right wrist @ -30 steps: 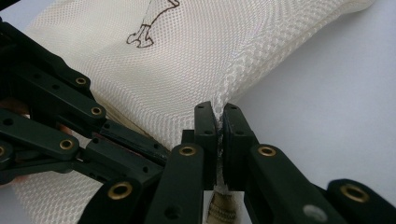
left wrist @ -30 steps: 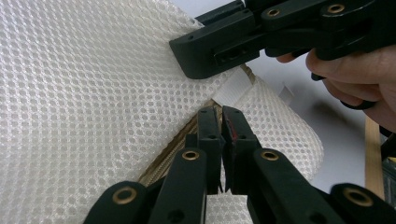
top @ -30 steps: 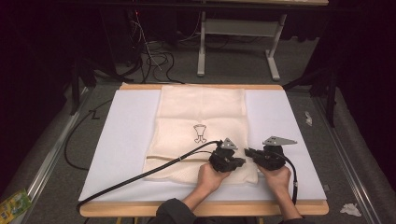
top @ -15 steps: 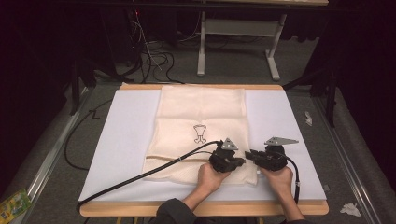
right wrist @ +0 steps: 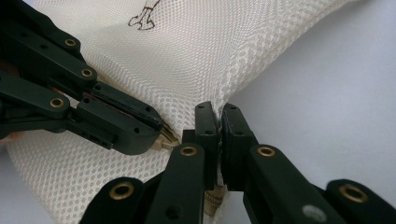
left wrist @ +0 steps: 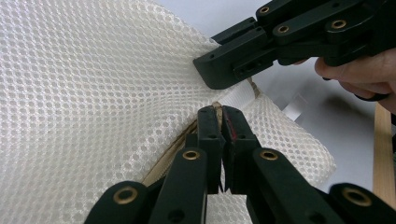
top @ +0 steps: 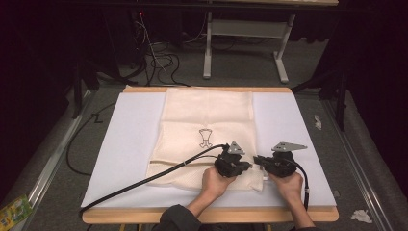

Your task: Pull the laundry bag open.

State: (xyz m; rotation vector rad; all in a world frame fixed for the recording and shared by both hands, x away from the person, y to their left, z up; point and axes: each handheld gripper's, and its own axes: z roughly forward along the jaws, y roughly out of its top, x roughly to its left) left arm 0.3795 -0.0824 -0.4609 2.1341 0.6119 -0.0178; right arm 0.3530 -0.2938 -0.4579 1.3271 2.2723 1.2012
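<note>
On the near half of the bench (top: 125, 144), a cream mesh laundry bag (top: 207, 120) lies flat on a white sheet (top: 130, 159) that covers the wooden top. A small dark outline drawing (top: 205, 137) sits near the middle of the bag, and a tan zipper line (top: 168, 162) runs across its lower part.

Both hands work at the bag's near right corner. The left gripper (top: 232, 163) rests on the mesh there, its cable (top: 144, 180) trailing off toward the near left edge of the bench. In the left gripper view its jaws are closed together, pinching the bag at the end of the zipper, where the tan tape meets a white fabric edge (left wrist: 240, 95).

The right gripper (top: 275, 162) lies just beside it, at the bag's right edge, with the grey plate (top: 288, 146) on top. Its jaws have just been closing; in the right gripper view they stand pressed together with a fold of the mesh edge (right wrist: 224, 79) caught between them, lifting the cloth into a small ridge. The tips of the two grippers nearly meet.

A scrap of paper (top: 317, 121) lies on the floor beyond the bench's right edge.
</note>
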